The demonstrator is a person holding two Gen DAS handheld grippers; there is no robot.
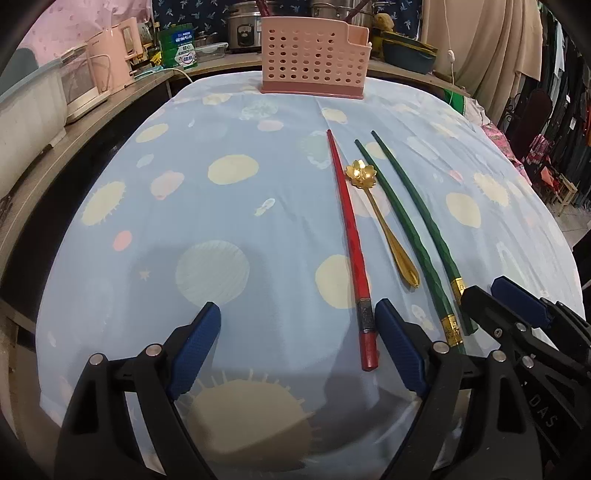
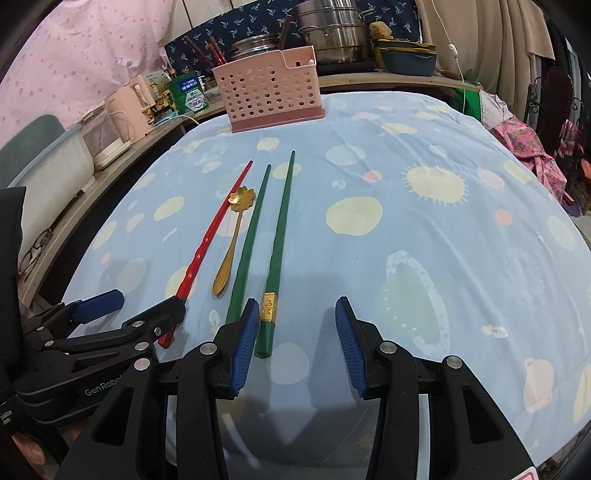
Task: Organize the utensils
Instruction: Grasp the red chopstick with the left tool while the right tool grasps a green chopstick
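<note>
A red chopstick [image 1: 349, 236] [image 2: 214, 232], a gold flower-bowl spoon [image 1: 380, 218] [image 2: 231, 245] and two green chopsticks [image 1: 413, 236] [image 2: 275, 243] lie side by side on the blue patterned cloth. A pink perforated utensil holder [image 1: 312, 61] [image 2: 267, 94] stands at the far edge. My left gripper [image 1: 297, 317] is open and empty, with the red chopstick's thick end just inside its right finger. My right gripper [image 2: 295, 314] is open and empty, with the right green chopstick's thick end beside its left finger. Each gripper also shows in the other's view, the right one [image 1: 517, 306] and the left one [image 2: 110, 306].
A side shelf on the left holds a pink kettle [image 1: 105, 62], a white box [image 1: 33, 110] and a green tin [image 1: 181, 48]. Steel pots [image 2: 332, 33] and a blue dish [image 2: 406, 59] stand behind the holder. Clothes hang at the right [image 1: 554, 92].
</note>
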